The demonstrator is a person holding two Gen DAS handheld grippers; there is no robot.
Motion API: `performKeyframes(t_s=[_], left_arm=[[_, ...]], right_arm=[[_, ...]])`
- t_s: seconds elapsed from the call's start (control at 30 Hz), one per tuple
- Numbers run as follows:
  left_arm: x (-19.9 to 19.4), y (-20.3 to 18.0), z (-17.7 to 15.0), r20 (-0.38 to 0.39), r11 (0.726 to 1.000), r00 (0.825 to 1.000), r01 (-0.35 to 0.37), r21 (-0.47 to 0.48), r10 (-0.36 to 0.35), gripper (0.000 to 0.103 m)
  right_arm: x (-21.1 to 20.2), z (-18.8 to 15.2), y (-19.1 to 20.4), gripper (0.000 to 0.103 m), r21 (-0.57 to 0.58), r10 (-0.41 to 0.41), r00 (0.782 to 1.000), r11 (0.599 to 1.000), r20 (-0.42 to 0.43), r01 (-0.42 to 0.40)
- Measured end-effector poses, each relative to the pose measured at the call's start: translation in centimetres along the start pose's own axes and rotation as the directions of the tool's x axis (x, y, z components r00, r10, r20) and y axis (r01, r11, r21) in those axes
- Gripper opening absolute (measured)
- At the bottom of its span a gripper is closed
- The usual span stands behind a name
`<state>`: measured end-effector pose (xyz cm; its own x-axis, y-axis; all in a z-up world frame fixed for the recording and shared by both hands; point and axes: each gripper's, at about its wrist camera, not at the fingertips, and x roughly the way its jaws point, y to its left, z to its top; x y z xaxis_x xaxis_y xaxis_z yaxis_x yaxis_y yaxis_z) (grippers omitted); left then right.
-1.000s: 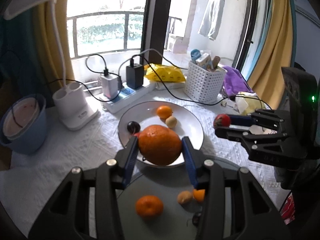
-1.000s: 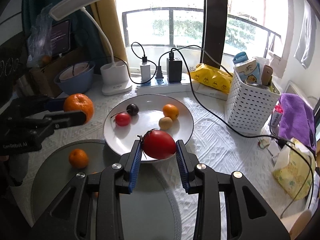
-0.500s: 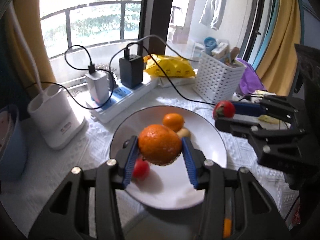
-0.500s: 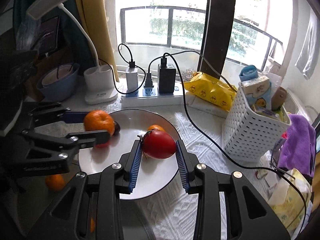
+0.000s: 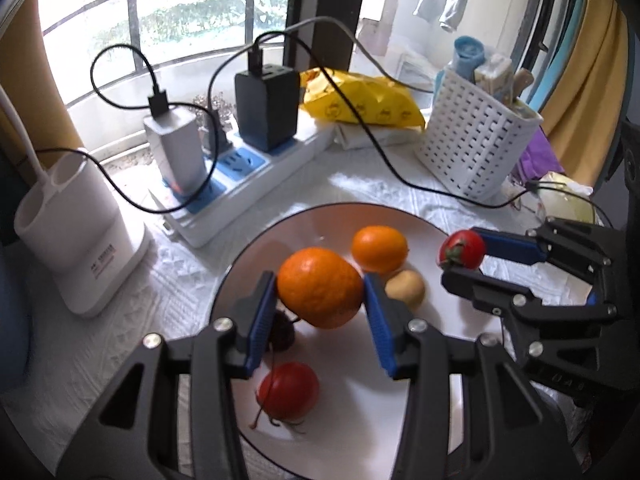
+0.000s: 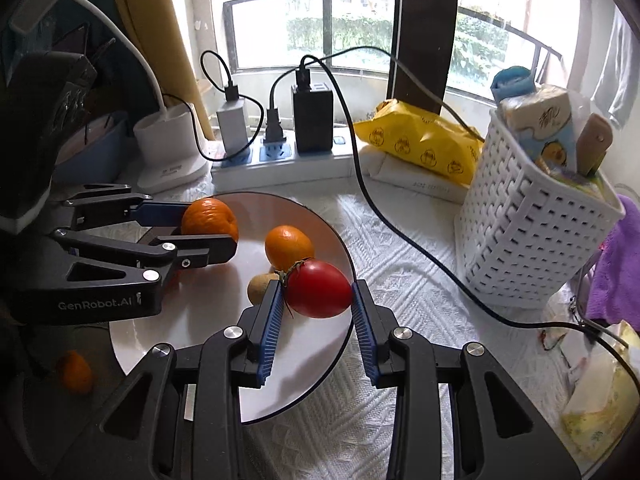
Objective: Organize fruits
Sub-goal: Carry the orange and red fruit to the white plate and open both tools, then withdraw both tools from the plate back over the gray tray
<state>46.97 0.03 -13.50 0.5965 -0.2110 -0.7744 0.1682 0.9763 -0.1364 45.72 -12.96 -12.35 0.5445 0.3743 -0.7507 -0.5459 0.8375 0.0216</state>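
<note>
White plate [image 5: 416, 408] (four fruits); left gripper [image 5: 320, 300] clamping orange [image 5: 320, 286], right gripper [image 6: 316, 300] tomato [image 6: 318, 294].

Left tool [image 5: 320, 294] angled downward, blue pads clamped on an orange [image 5: 320, 286]. Right tool [image 6: 318, 300] angled downward beside it, pads clamped on a tomato [image 6: 318, 294].

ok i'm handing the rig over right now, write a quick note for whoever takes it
Left gripper: shut on the large orange, held over the white plate.
Right gripper: shut on a red tomato, over the plate's right edge.
On the plate: small orange, a yellow-brown fruit, another tomato, a dark fruit.
Done: four fruits plated.
Left: set both held fruits down; one small orange lies off the plate on the grey mat.
</note>
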Motion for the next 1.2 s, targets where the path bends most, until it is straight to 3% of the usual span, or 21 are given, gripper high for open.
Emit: performKeyframes(t_s=[0.4,0.67,1.2], left_arm=[[-0.3,0.5,0.4,0.003,1.000,1.000,0.024,-0.020,-0.024,0.047],[-3.0,0.6,0.7,0.056,0.999,0.998,0.021,-0.026,-0.020,0.050],[-11.0,-1.0,-2.3,0.159,1.000,0.987,0.013,-0.006,-0.012,0.052]], right_arm=[[0.5,-0.2,0.1,0.037,-0.002,-0.020,1.000,1.000,-0.008,0.020],[-0.9,-0.1,0.8,0.037,0.000,-0.017,1.000,1.000,0.010,0.017],[-7.0,-0.9,3.6,0.037,-0.024,-0.029,0.996,0.999,0.079,0.031]])
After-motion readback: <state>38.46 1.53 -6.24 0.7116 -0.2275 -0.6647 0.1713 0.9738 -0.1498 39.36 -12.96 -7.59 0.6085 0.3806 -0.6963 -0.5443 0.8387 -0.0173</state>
